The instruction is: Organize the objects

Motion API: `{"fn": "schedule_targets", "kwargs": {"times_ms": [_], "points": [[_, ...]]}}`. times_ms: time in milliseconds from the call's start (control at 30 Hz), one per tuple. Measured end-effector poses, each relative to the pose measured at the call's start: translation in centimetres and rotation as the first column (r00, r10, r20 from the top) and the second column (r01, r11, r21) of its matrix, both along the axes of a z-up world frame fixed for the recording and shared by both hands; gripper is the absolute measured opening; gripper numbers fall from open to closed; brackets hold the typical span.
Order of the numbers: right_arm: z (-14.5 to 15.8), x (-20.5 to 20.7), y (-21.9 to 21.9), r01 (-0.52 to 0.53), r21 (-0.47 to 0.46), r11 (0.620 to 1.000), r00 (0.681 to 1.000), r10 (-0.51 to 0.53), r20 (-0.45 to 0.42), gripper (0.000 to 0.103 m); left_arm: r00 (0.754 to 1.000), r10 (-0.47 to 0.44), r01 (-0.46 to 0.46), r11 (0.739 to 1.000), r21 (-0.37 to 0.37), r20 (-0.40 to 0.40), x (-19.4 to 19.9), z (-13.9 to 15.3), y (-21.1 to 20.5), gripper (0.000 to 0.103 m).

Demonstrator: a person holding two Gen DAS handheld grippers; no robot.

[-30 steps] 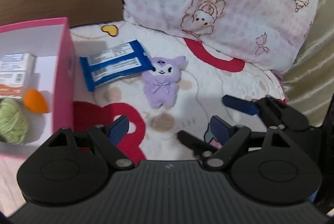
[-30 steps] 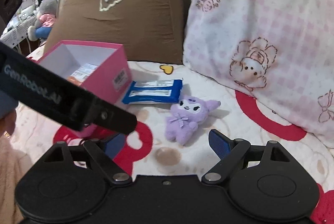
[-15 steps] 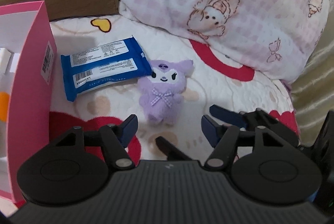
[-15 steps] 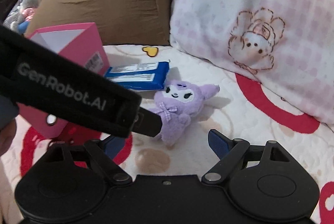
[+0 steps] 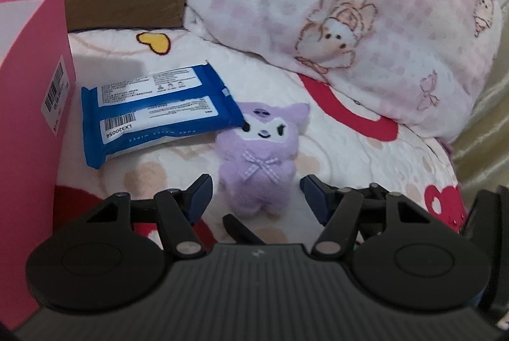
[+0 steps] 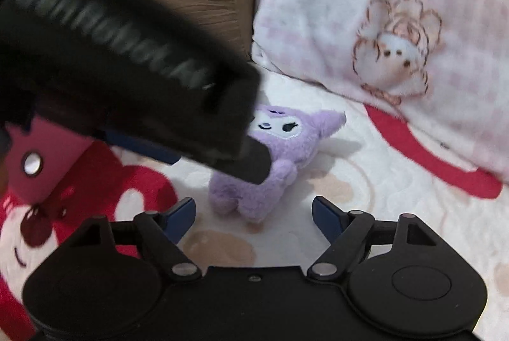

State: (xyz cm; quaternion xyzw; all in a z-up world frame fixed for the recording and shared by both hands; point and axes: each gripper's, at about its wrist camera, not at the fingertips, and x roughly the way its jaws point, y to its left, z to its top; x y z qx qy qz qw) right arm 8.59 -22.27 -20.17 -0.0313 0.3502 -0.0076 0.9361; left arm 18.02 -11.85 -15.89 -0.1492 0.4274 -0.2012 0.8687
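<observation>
step: left gripper [image 5: 256, 198] closing in on purple plush [image 5: 259, 163] | jaws: both grippers wide open, holding nothing | plush: lies on bed quilt [image 5: 366, 169], touching blue wipes pack [image 5: 152, 108], near pink box [image 5: 31, 131] | advice: straddle the body, pinch mid-torso, spare the pack | right gripper [image 6: 254, 213] hovers near the plush's feet

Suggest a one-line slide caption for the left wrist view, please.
Open left gripper hovers at a purple plush beside blue wipes and pink box.
</observation>
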Motion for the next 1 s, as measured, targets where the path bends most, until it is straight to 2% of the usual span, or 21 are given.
{"fn": "schedule_targets", "kwargs": {"times_ms": [100, 167, 367, 767, 1000], "points": [[-0.1, 0.0, 0.1, -0.022, -0.023, 1.0, 1.0, 0.022, 0.016, 0.08, 1.0, 0.006, -0.006, 1.0, 0.003, 0.001, 0.3, -0.5, 0.1, 0.06], [0.0, 0.1, 0.4, -0.031, -0.042, 0.999, 0.999, 0.032, 0.027, 0.073, 1.0, 0.018, -0.018, 1.0, -0.006, 0.0, 0.6, -0.8, 0.3, 0.059], [0.1, 0.6, -0.2, -0.013, 0.015, 1.0, 0.999, 0.012, 0.039, 0.055, 0.999, 0.03, -0.03, 1.0, -0.008, 0.016, 1.0, -1.3, 0.1, 0.058], [0.3, -0.4, -1.3, 0.011, 0.098, 0.995, 0.999, -0.016, 0.044, 0.044, 0.999, -0.021, 0.021, 1.0, 0.005, 0.027, 0.2, -1.6, -1.6, 0.049], [0.5, -0.9, -1.7, 0.02, 0.113, 0.993, 0.999, -0.024, 0.033, 0.044, 0.999, -0.048, 0.047, 0.999, 0.023, 0.007, -0.9, -1.3, -2.3, 0.047]]}}
